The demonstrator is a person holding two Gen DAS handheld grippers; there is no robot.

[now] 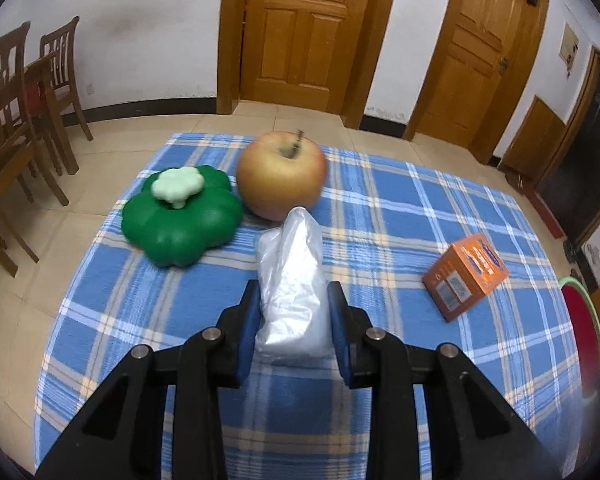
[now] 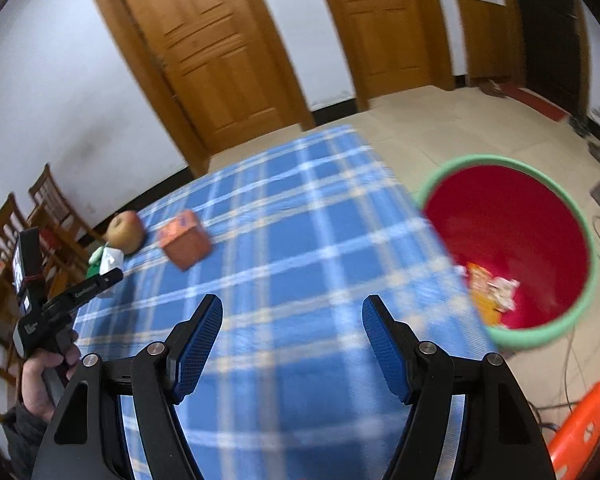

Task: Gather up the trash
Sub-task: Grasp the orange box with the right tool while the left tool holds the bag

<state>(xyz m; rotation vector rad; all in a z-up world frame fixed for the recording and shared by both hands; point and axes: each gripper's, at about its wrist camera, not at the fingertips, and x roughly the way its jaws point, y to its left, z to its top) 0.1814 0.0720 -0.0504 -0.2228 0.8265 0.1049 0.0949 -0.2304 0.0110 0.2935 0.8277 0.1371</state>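
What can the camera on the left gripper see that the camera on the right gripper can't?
Only the left wrist view shows its own gripper squeezing a crumpled plastic bag seen up close.

Only the right wrist view shows the inside of the red bin with wrappers at the bottom, the empty open right gripper, and a hand holding the other tool.

Both show the checked tablecloth, apple, orange box and doors.

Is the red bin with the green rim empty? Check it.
No, the red bin with the green rim already holds orange and white scraps at its bottom.
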